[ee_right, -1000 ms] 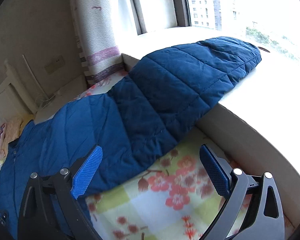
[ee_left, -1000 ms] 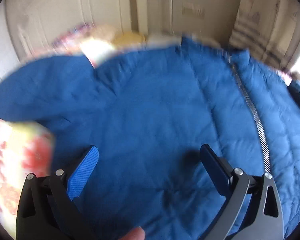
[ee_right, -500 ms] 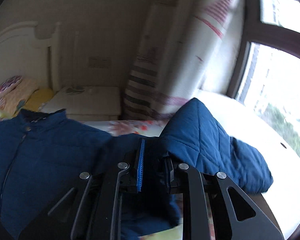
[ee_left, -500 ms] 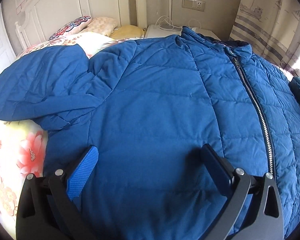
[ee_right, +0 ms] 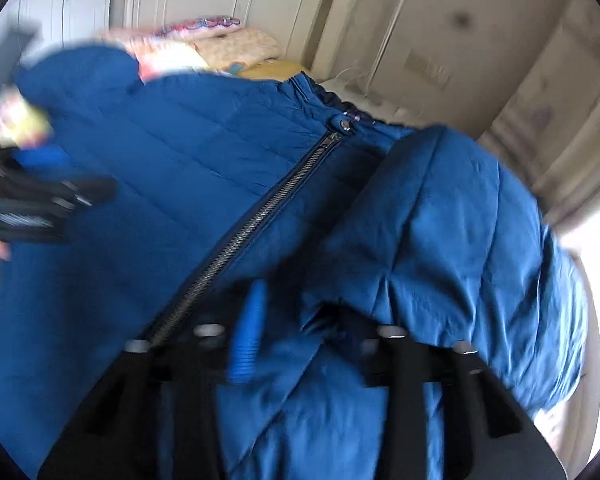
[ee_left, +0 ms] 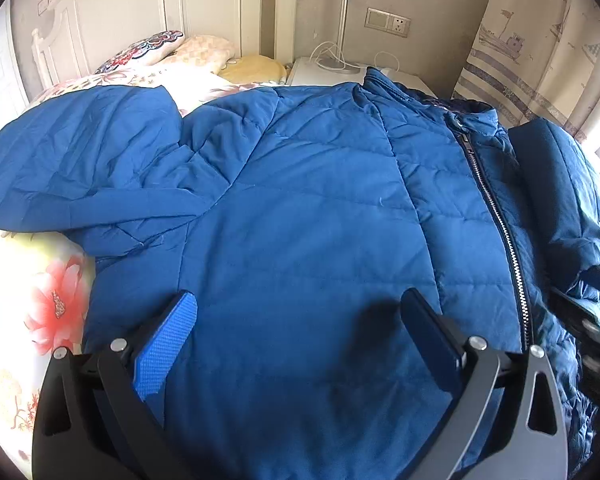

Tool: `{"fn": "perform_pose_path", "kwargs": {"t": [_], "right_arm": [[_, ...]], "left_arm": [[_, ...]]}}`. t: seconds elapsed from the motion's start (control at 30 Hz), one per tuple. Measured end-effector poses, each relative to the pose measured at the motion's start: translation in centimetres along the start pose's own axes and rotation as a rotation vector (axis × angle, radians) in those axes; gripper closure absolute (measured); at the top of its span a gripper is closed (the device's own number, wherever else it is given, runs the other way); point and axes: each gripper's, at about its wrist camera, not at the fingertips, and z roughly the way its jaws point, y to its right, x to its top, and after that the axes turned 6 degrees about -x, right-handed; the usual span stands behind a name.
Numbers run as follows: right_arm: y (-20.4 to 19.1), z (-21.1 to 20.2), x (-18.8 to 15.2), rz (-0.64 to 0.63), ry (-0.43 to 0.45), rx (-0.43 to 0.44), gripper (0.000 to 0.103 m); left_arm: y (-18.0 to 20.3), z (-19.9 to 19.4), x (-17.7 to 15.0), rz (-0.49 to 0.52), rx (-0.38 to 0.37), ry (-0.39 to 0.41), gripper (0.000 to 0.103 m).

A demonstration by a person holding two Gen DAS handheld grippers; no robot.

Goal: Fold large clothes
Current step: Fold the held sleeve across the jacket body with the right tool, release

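Observation:
A blue quilted jacket [ee_left: 300,200] lies front up on the bed, its zipper [ee_left: 496,216] closed. My left gripper [ee_left: 300,298] hovers open over the lower front panel, nothing between its fingers. One sleeve [ee_left: 80,168] is spread out to the left. The other sleeve [ee_right: 460,220] is folded in over the jacket's right side. In the blurred right wrist view my right gripper [ee_right: 308,312] is over that sleeve's end beside the zipper [ee_right: 252,224]. Its jaws are opening, with loose sleeve fabric between them and draped over the right finger.
A floral bedsheet [ee_left: 32,300] shows at the left. Pillows [ee_left: 152,48] lean against the white headboard [ee_left: 140,8]. A white nightstand [ee_left: 332,72] with cables stands behind the collar. A patterned curtain [ee_left: 532,40] hangs at the right.
My right gripper shut on the sleeve that lay over the windowsill, swung it left over the jacket's body while rolling, and its jaws have parted again. The left gripper stayed put.

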Motion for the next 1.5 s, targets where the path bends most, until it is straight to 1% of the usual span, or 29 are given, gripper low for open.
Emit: {"fn": "perform_pose_path", "kwargs": {"t": [0.07, 0.1, 0.17, 0.23, 0.27, 0.3, 0.33, 0.43, 0.47, 0.5, 0.53, 0.57, 0.67, 0.77, 0.83, 0.9, 0.97, 1.0, 1.07, 1.1, 1.13, 1.17, 1.2, 1.23, 1.3, 1.33, 1.37, 1.43, 1.5], "right_arm": [[2.6, -2.6, -1.2, 0.085, 0.049, 0.003, 0.049], [4.3, -4.4, -2.3, 0.147, 0.108, -0.047, 0.049], [7.5, -6.1, -3.6, 0.274, 0.164, -0.108, 0.049], [11.1, -6.4, -4.6, 0.412, 0.177, -0.127, 0.047], [13.5, -6.0, -5.3, 0.510, 0.162, -0.145, 0.040], [15.0, -5.5, -5.4, 0.555, 0.145, -0.152, 0.033], [16.3, -4.4, -5.3, 0.593, 0.131, -0.154, 0.032], [18.5, -0.5, -4.6, 0.629, 0.052, -0.139, 0.032], [18.4, 0.2, -4.2, 0.643, 0.050, -0.130, 0.042], [18.1, -0.3, -4.1, 0.639, 0.071, -0.158, 0.060], [17.3, -1.2, -3.6, 0.607, 0.107, -0.184, 0.068], [15.5, -2.3, -2.3, 0.538, 0.182, -0.200, 0.084], [10.4, -4.6, 0.8, 0.377, 0.316, -0.204, 0.089], [5.1, -3.9, 3.8, 0.222, 0.352, -0.150, 0.089], [2.5, -2.1, 5.0, 0.164, 0.324, -0.113, 0.088], [-0.1, 1.4, 5.7, 0.105, 0.215, -0.015, 0.087], [-1.8, 5.2, 5.5, 0.086, 0.097, 0.114, 0.076], [-2.3, 6.0, 5.2, 0.076, 0.066, 0.141, 0.071], [-2.8, 5.6, 4.7, 0.040, 0.078, 0.142, 0.068], [-3.1, 4.8, 4.6, 0.038, 0.084, 0.162, 0.059], [-2.5, 3.7, 4.7, 0.048, 0.099, 0.184, 0.053], [-1.5, 1.6, 4.5, 0.065, 0.148, 0.197, 0.045], [-1.1, -0.3, 4.2, 0.075, 0.196, 0.199, 0.042], [0.0, -2.3, 3.9, 0.093, 0.260, 0.191, 0.042], [3.2, -5.5, 2.9, 0.156, 0.381, 0.122, 0.042], [4.7, -6.3, 2.2, 0.188, 0.410, 0.073, 0.042], [7.0, -6.4, 1.3, 0.244, 0.415, -0.027, 0.042], [10.5, -4.2, -0.1, 0.342, 0.317, -0.202, 0.042], [12.9, -0.8, -1.1, 0.380, 0.174, -0.297, 0.044]], "left_arm": [[0.0, -0.1, 0.0, -0.003, -0.005, 0.004, 0.002], [-0.1, -0.2, 0.0, -0.006, -0.008, 0.007, 0.002], [-0.2, -0.3, 0.0, -0.011, -0.014, 0.011, 0.002], [-0.3, -0.3, 0.0, -0.011, -0.015, 0.012, 0.002], [-0.3, -0.3, 0.0, -0.011, -0.015, 0.012, 0.002], [-0.3, -0.3, -0.1, -0.012, -0.015, 0.012, 0.002], [-0.3, -0.3, -0.1, -0.012, -0.016, 0.012, 0.002], [-0.3, -0.4, -0.1, -0.017, -0.022, 0.015, 0.002], [-0.3, -0.4, 0.0, -0.019, -0.024, 0.016, 0.002], [-0.4, -0.4, -0.1, -0.021, -0.027, 0.018, 0.002], [-0.4, -0.5, -0.1, -0.023, -0.030, 0.020, 0.002], [-0.5, -0.5, -0.1, -0.024, -0.031, 0.021, 0.002], [-0.4, -0.5, -0.1, -0.024, -0.031, 0.020, 0.002], [-0.5, -0.6, -0.1, -0.027, -0.034, 0.022, 0.002], [-0.6, -0.6, -0.2, -0.030, -0.037, 0.024, 0.002], [-0.7, -0.7, -0.2, -0.035, -0.043, 0.028, 0.002], [-0.9, -0.8, -0.2, -0.042, -0.052, 0.032, 0.002], [-0.9, -0.8, -0.2, -0.043, -0.054, 0.032, 0.002], [-1.0, -0.9, -0.2, -0.046, -0.059, 0.034, 0.002], [-1.0, -0.9, -0.3, -0.047, -0.060, 0.035, 0.002], [-1.0, -0.9, -0.2, -0.048, -0.062, 0.035, 0.002], [-1.0, -0.9, -0.2, -0.049, -0.064, 0.035, 0.002], [-1.1, -0.9, -0.2, -0.050, -0.065, 0.035, 0.002], [-1.1, -0.9, -0.2, -0.050, -0.066, 0.036, 0.002], [-1.1, -1.0, -0.2, -0.052, -0.068, 0.038, 0.002], [-1.1, -0.9, -0.2, -0.053, -0.068, 0.038, 0.002], [-1.1, -1.0, -0.2, -0.052, -0.066, 0.039, 0.002], [-0.9, -1.0, -0.3, -0.046, -0.053, 0.042, 0.002], [-0.7, -1.2, -0.2, -0.041, -0.046, 0.048, 0.002]]}}
